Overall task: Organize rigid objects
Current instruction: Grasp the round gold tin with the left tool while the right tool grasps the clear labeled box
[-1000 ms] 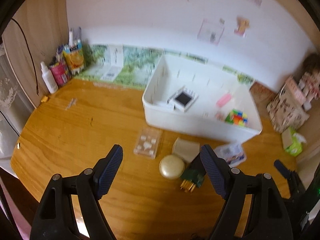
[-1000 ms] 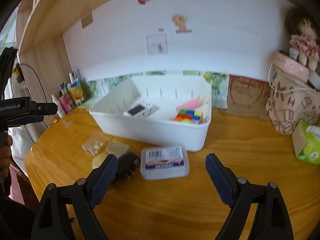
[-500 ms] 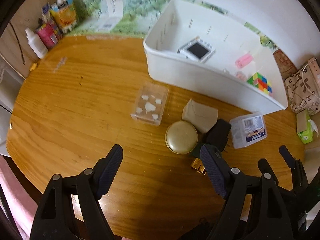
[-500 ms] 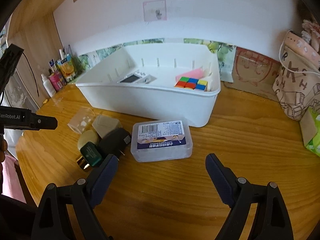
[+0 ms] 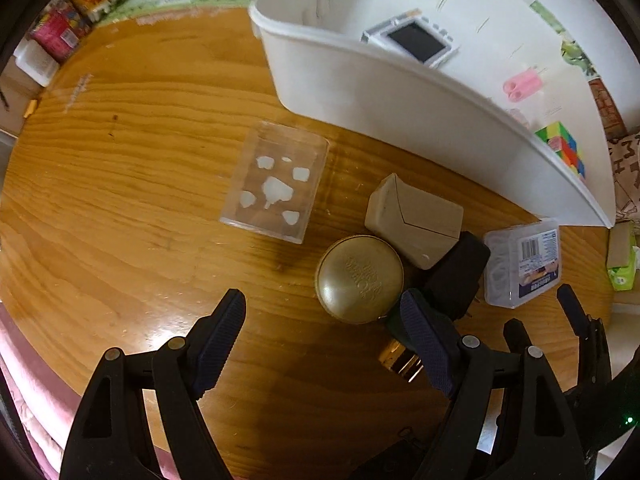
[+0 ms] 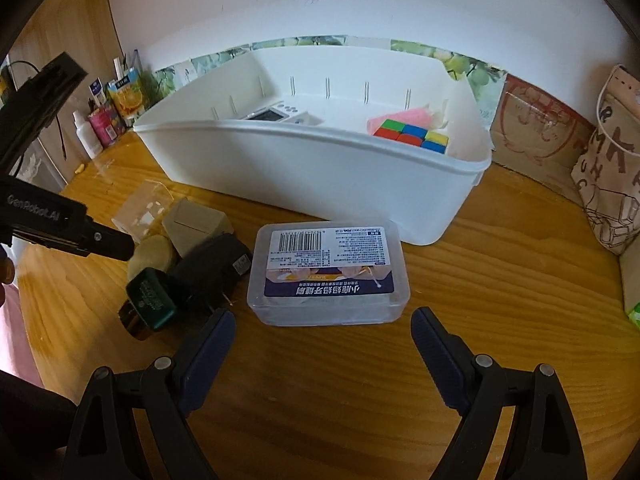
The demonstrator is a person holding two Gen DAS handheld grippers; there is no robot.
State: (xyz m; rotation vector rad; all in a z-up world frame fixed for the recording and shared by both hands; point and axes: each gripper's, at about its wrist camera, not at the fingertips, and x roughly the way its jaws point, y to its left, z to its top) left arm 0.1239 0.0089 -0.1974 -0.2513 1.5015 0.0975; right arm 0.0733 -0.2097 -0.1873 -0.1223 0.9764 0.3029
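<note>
Both tongs stand spread and empty: the left tongs (image 5: 322, 322) above the gold round tin (image 5: 359, 278), the right tongs (image 6: 323, 334) before the clear labelled box (image 6: 328, 274). Both things lie on the counter (image 6: 500, 288) just in front of the white bin (image 6: 320, 172), apart from its back edge.

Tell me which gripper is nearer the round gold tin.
Left. The left gripper hangs open right over the gold tin; the right gripper faces the clear labelled box, farther off.

Dim warm daylight; glare patch on table (image 5: 160, 332); heavy fisheye bending, dark vignetted corners; slight blur.
</note>
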